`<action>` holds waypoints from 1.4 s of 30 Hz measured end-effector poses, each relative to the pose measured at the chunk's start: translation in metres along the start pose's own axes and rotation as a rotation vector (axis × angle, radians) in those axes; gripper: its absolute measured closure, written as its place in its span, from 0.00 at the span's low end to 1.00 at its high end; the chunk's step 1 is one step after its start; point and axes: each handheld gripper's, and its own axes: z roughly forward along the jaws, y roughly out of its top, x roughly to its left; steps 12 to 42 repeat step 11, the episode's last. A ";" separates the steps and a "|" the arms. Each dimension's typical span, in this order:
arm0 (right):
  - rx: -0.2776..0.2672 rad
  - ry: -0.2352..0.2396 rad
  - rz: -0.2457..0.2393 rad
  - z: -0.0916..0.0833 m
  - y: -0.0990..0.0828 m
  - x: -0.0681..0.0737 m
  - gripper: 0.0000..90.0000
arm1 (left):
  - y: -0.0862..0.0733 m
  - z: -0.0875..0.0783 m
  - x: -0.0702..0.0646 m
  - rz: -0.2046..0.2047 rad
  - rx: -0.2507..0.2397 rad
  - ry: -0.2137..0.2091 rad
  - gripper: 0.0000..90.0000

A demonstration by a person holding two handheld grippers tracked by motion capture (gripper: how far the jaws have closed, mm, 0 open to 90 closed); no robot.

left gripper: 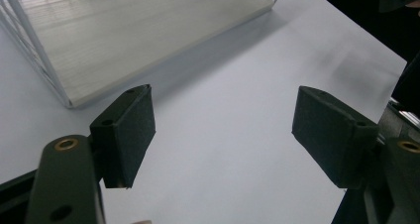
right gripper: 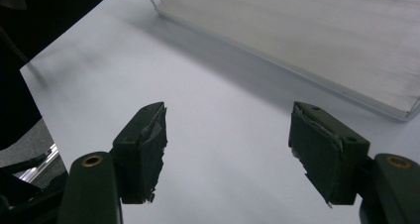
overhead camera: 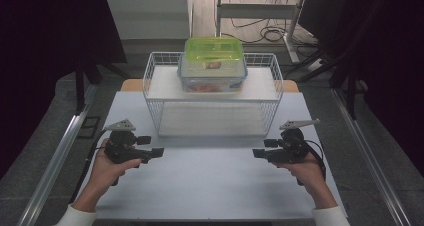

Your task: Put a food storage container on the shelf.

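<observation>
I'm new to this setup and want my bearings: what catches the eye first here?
The green-lidded food container stacked on a clear, blue-rimmed one, atop the white wire rack at the table's far side. Nearer, the left gripper and right gripper point at each other above the white tabletop, jaws open and empty.

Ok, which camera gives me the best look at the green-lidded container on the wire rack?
The high view: the green-lidded container sits whole on the top shelf of the white wire rack, beyond both open grippers. The left and right gripper views look down at the white table and catch just the rack's bottom shelf, not the container.
</observation>
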 end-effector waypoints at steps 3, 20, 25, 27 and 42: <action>-0.003 -0.003 0.002 0.001 0.000 -0.001 0.35 | -0.001 0.000 -0.001 0.005 -0.001 -0.001 0.27; -0.012 -0.013 -0.003 0.004 -0.006 0.002 0.32 | -0.007 0.006 -0.002 0.007 -0.012 -0.012 0.25; -0.012 -0.013 -0.003 0.004 -0.006 0.002 0.32 | -0.007 0.006 -0.002 0.007 -0.012 -0.012 0.25; -0.012 -0.013 -0.003 0.004 -0.006 0.002 0.32 | -0.007 0.006 -0.002 0.007 -0.012 -0.012 0.25; -0.012 -0.013 -0.003 0.004 -0.006 0.002 0.32 | -0.007 0.006 -0.002 0.007 -0.012 -0.012 0.25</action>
